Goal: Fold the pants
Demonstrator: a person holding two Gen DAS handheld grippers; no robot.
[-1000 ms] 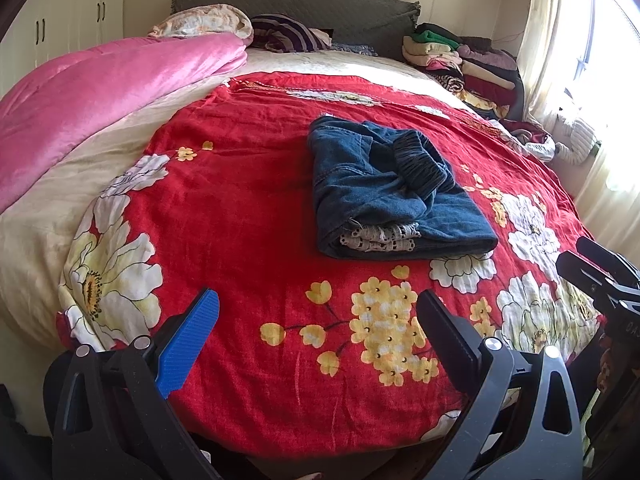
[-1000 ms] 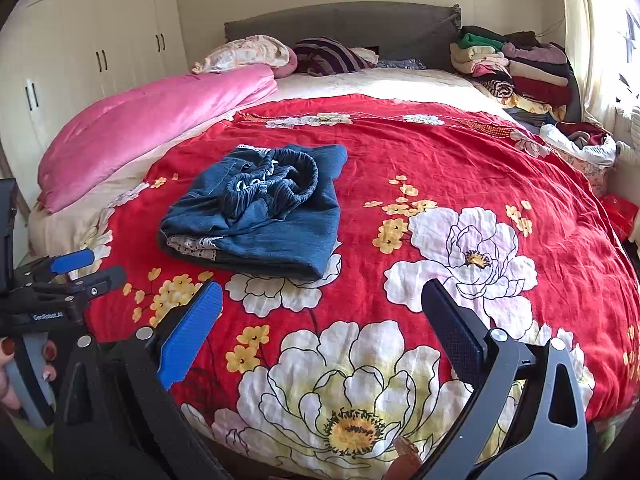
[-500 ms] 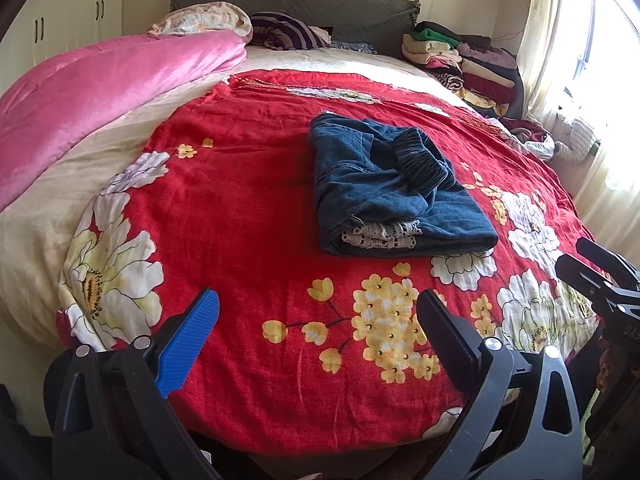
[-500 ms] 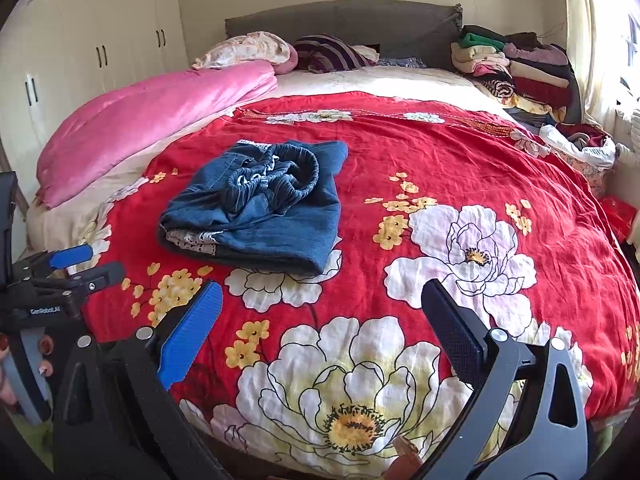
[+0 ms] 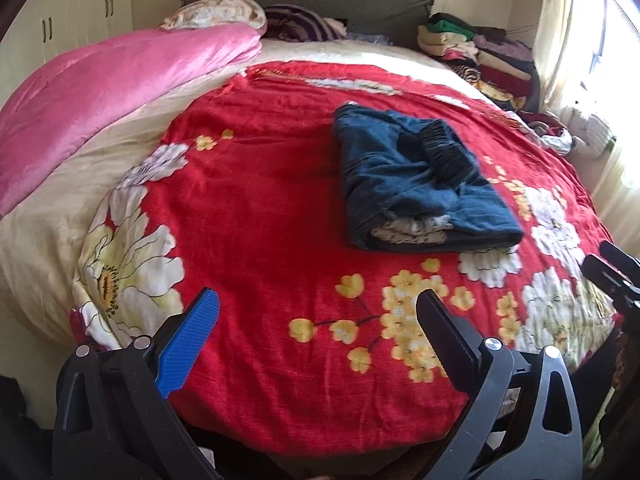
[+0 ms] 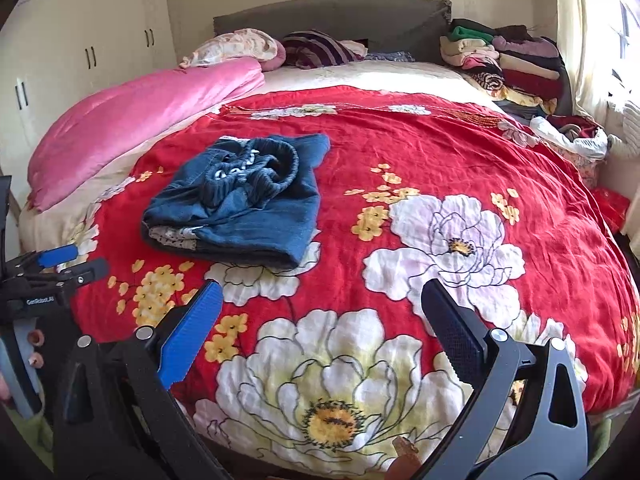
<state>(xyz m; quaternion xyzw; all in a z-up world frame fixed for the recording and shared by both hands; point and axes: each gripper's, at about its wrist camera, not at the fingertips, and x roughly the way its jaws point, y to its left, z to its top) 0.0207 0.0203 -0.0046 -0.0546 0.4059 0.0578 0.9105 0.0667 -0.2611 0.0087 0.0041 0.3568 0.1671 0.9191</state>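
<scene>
Bright daylight from window (image 5: 600, 40) at right, blown-out glare there; heavy fisheye bending with dark vignette corners; slight motion blur in left view.

Right gripper (image 6: 320, 316): held low over the near edge of the bed, its two fingers spread wide with nothing between them; one pad blue, the other black.

Denim pants (image 6: 240, 208): laid folded into a compact bundle on the red floral bedspread (image 6: 420, 152), elastic waistband uppermost, a lace-trimmed edge shown at the near end.

Left gripper (image 6: 60, 262): seen at the left border, fingers nearly together; nothing visibly held, well apart from the pants.

Pink quilt (image 6: 140, 116): rolled along the far left side of the bed.

Pillows (image 6: 240, 46): set against the grey headboard (image 6: 332, 12).

Stacked folded clothes (image 6: 504, 64): piled at the far right corner.

Cream wardrobe (image 6: 80, 48): doors closed, beside the bed.
</scene>
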